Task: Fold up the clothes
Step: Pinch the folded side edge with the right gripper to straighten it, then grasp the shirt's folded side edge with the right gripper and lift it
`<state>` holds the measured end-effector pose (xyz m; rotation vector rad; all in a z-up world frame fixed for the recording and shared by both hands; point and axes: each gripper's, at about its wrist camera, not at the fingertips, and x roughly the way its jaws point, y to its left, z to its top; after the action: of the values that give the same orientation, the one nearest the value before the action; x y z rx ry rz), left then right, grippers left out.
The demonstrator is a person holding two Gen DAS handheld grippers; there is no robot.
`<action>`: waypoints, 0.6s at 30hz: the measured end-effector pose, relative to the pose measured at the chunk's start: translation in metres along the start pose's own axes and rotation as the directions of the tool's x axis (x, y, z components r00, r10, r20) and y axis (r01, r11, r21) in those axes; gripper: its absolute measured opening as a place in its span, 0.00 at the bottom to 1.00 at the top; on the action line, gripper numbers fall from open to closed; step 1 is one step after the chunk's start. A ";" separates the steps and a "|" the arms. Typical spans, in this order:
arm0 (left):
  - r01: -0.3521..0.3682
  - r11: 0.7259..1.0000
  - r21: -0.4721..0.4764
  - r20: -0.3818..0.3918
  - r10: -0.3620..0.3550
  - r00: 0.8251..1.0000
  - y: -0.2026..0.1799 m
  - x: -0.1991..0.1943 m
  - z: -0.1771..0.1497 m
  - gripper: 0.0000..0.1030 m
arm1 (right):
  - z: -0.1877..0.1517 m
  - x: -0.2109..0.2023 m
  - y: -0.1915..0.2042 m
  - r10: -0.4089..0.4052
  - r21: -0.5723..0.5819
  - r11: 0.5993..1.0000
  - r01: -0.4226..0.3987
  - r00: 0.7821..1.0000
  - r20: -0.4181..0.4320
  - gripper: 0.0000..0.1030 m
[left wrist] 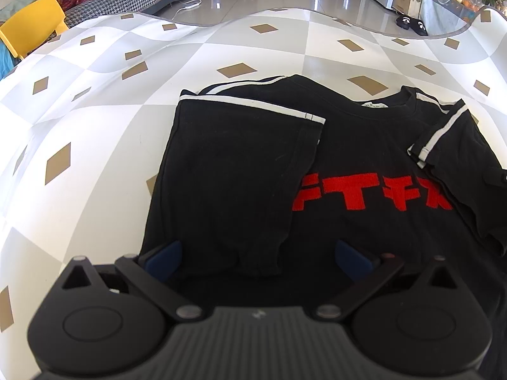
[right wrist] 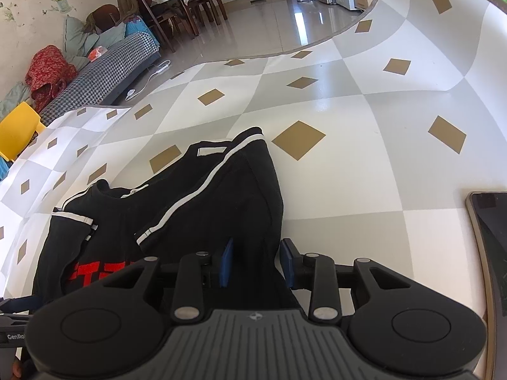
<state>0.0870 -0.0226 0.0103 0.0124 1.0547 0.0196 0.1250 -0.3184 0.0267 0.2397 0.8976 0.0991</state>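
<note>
One black T-shirt (left wrist: 364,145) lies flat on my counter (left wrist: 95,101), which is covered in a grey-and-white check with tan diamonds. The shirt has white stripes along the shoulders and sleeve hems, and a row of red block characters (left wrist: 370,194) across the chest. Both sides are folded in over the front: the left panel (left wrist: 234,183) covers the start of the red print, and the right sleeve lies turned in over its other end. The collar, with its small white label, points away from me toward the far edge of the counter, so the shirt's long axis runs from me straight outward; the hem is nearest my grippers.

My left gripper (left wrist: 258,255) is spread wide just above the hem end, its blue pads on either side of the folded left panel and not pressing it.

My right gripper (right wrist: 258,262) is partly parted at the shirt's right edge. Black cloth runs between its blue pads; they stand a little off it, released.

One dark phone (right wrist: 489,237) lies on the counter to the right, well apart from the shirt.
</note>
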 end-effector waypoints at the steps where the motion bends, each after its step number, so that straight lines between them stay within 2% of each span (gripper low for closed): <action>1: 0.000 1.000 0.000 0.000 0.000 1.000 0.000 0.000 0.000 1.00 | 0.000 0.000 0.000 0.001 0.000 1.000 -0.001 1.000 -0.003 0.28; 3: 0.000 1.000 0.000 0.000 0.000 1.000 0.000 0.000 0.000 1.00 | 0.000 0.000 0.001 0.002 0.000 1.000 -0.002 1.000 -0.010 0.20; 6: 0.000 1.000 0.000 -0.001 0.000 1.000 -0.001 0.000 0.001 1.00 | 0.000 -0.002 0.003 -0.003 -0.002 1.000 0.003 1.000 -0.015 0.15; 18: 0.012 1.000 -0.028 -0.006 -0.013 1.000 0.009 -0.007 0.004 1.00 | 0.009 -0.034 0.029 -0.004 -0.057 0.998 0.007 0.998 0.060 0.12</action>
<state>0.0874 -0.0139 0.0184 -0.0198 1.0604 0.0231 0.1119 -0.2984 0.0650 0.1860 0.8344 0.1119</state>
